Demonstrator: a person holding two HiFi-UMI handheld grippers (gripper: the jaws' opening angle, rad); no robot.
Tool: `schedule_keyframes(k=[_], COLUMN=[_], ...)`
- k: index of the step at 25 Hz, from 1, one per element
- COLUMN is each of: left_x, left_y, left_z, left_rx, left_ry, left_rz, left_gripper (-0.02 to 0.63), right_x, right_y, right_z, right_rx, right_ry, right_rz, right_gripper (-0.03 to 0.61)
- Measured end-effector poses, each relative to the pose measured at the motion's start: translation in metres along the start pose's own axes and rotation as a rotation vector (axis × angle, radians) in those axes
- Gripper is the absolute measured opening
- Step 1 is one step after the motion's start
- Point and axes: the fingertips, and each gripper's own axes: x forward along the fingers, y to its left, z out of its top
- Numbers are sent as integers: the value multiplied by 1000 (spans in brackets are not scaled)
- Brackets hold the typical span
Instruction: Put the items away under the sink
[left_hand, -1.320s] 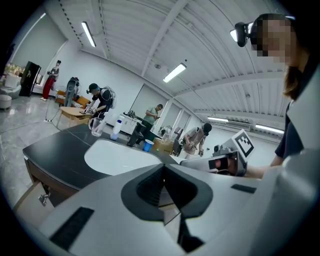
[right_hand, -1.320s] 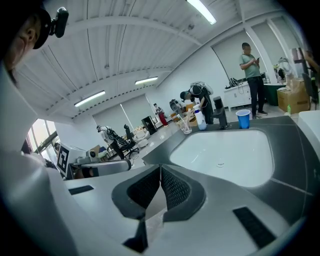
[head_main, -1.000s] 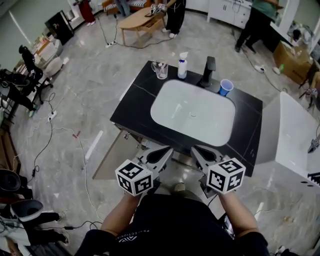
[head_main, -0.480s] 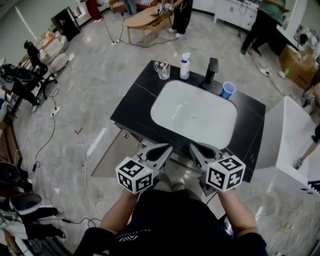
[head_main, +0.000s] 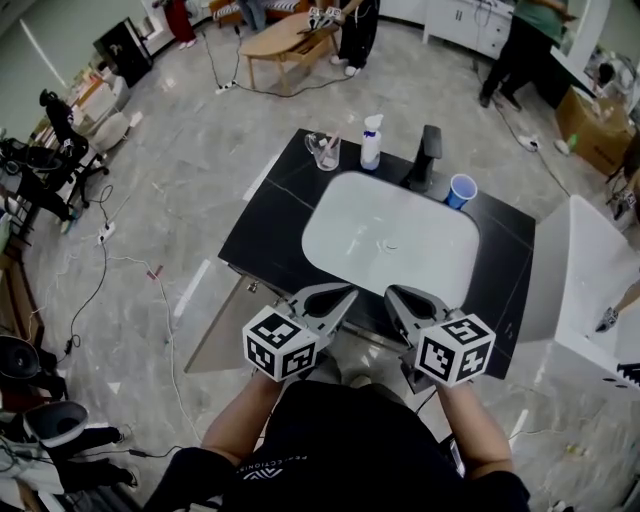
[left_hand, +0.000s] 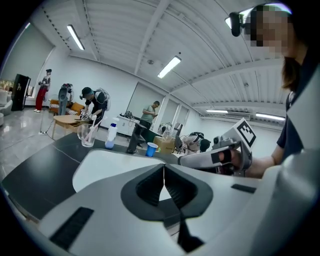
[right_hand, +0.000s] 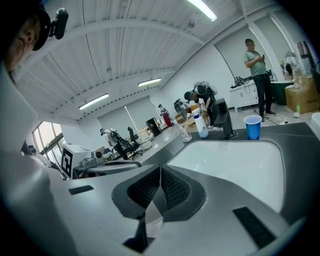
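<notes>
both grippers are shut tight with nothing between the jaws. the left gripper (head_main: 345, 293) and the right gripper (head_main: 392, 294) hang side by side at the near edge of the sink (head_main: 390, 240), pointing across it.

the things to put away stand upright on the black counter (head_main: 275, 210), along the far rim of the sink. a glass (head_main: 322, 150) with something standing in it is at the far left corner, and a spray bottle (head_main: 371, 142) is just beside it. then comes the faucet (head_main: 426, 157), with a blue cup (head_main: 461, 189) to its right. so everything lies straight ahead, beyond the basin.

i judge the left gripper nearer the glass and the bottle, and the right gripper nearer the blue cup. either one must open before it can take anything.

below the near left corner of the sink, a tan panel (head_main: 222, 325) looks like an open cupboard door, probably the way in underneath. only the head view shows it. the two gripper views instead show the items from the side, standing tall. the left gripper view also catches the right gripper alongside.
</notes>
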Motion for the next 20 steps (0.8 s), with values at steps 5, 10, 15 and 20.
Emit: schedule_keyframes(k=[5, 10, 15, 20], left_x=[5, 15, 26, 35], left_y=[34, 68, 97, 125], left_z=[11, 23, 34, 45], left_rx=[-7, -8, 4, -3], left_ry=[13, 28, 40, 48], left_rz=[-2, -4, -20, -27], left_gripper=[11, 11, 11, 11], right_x=[28, 55, 80, 103], right_y=[-8, -15, -27, -35], right_z=[16, 30, 40, 53], right_rx=[17, 34, 53, 69], right_ry=[-3, -3, 4, 8], right_rz=[-15, -26, -51, -62], right_gripper=[35, 35, 35, 35])
